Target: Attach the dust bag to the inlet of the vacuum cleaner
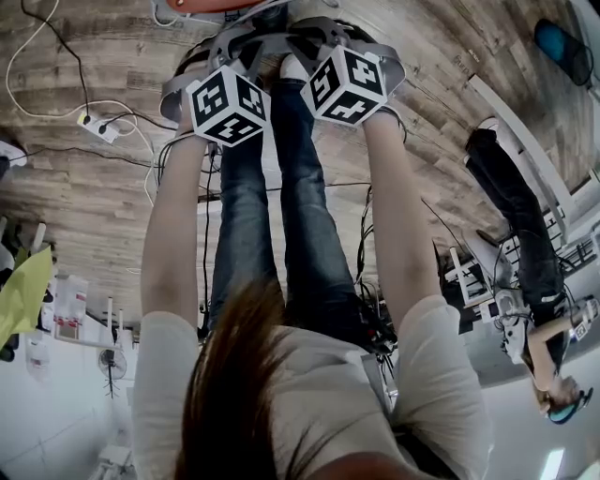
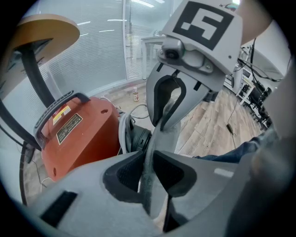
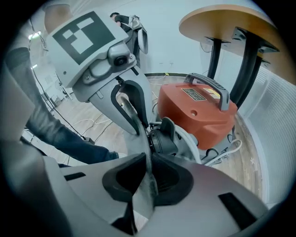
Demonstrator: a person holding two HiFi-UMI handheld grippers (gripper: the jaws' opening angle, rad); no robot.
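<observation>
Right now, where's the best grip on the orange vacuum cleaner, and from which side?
Probably the dark carry handle on top of the orange vacuum cleaner: come from above, jaws across the bar. It arches clear of the body, leaving a gap underneath for a jaw.

light: bright, even; glare: light strips point(image 2: 141, 3) up top; lens: fisheye, dark corners; focus: foregrnd soft

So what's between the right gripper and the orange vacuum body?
The black inlet with its pale collar, seen in the right gripper view; the right gripper itself pinches the grey dust bag.
</observation>
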